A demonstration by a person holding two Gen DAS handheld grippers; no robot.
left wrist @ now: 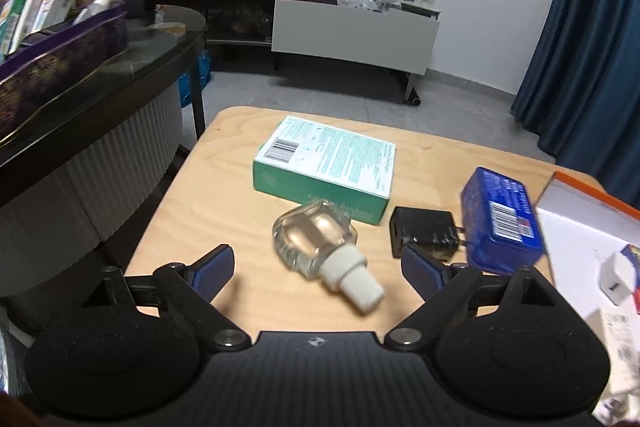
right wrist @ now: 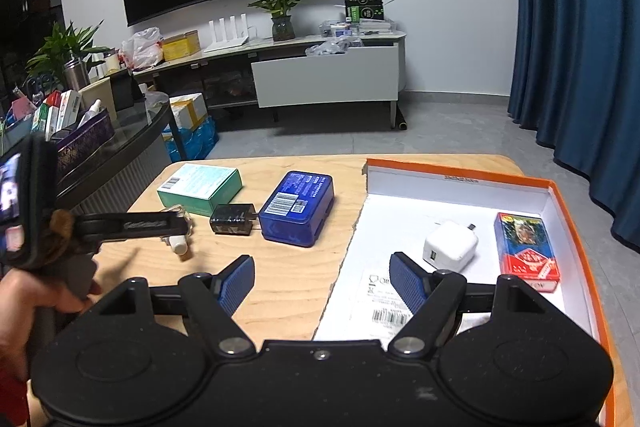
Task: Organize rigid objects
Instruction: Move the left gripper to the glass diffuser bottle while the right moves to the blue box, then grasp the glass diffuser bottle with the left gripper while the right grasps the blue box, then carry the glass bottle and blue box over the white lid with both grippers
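Note:
A clear bottle with a white cap (left wrist: 320, 247) lies on its side on the wooden table (left wrist: 224, 195), between the wide-apart pads of my left gripper (left wrist: 316, 271), untouched. Behind it lie a green box (left wrist: 332, 163), a black charger (left wrist: 426, 231) and a blue box (left wrist: 500, 219). My right gripper (right wrist: 322, 285) stands open and empty over the edge of the orange-rimmed white tray (right wrist: 460, 187). In the tray lie a white charger (right wrist: 450, 245) and a red-and-blue card box (right wrist: 524, 247). From the right wrist view the left gripper (right wrist: 176, 227) covers most of the bottle.
A dark glass-topped counter (left wrist: 132, 67) with a purple box of packets (left wrist: 60, 55) stands left of the table. A white TV cabinet (right wrist: 324, 75), plants and a blue curtain (right wrist: 580, 47) are beyond. A hand (right wrist: 36, 299) holds the left gripper's handle.

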